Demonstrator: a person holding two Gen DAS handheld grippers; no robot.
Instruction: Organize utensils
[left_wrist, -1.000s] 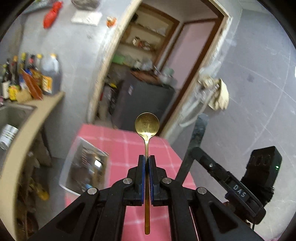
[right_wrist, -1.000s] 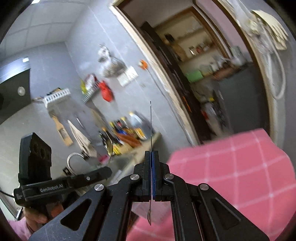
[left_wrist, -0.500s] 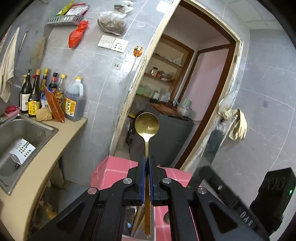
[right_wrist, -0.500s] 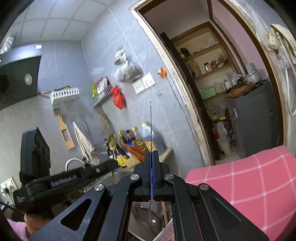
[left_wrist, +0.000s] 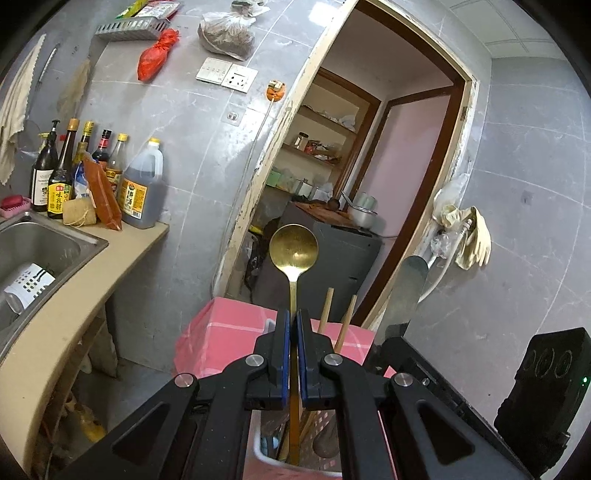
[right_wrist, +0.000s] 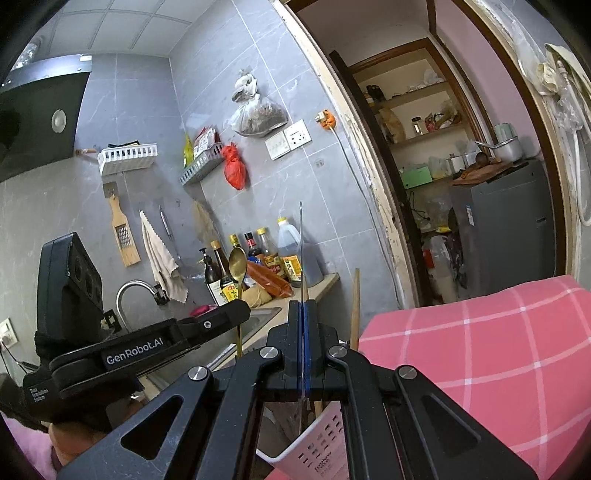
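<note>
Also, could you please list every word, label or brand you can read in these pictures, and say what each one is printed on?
"GenRobot.AI": white lettering on the left gripper's body, seen from the right wrist camera.
Bottle labels on the counter: Chinese print, too small to read.
Utensil holder: small vertical print, blurred.
Grey fridge sticker: unreadable.

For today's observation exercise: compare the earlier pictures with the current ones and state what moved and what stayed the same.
Both grippers have tilted upright over the white utensil holder. The gold spoon handle and the knife now dip into it beside the chopsticks. Unchanged: left gripper grips the spoon, right gripper grips the knife.
</note>
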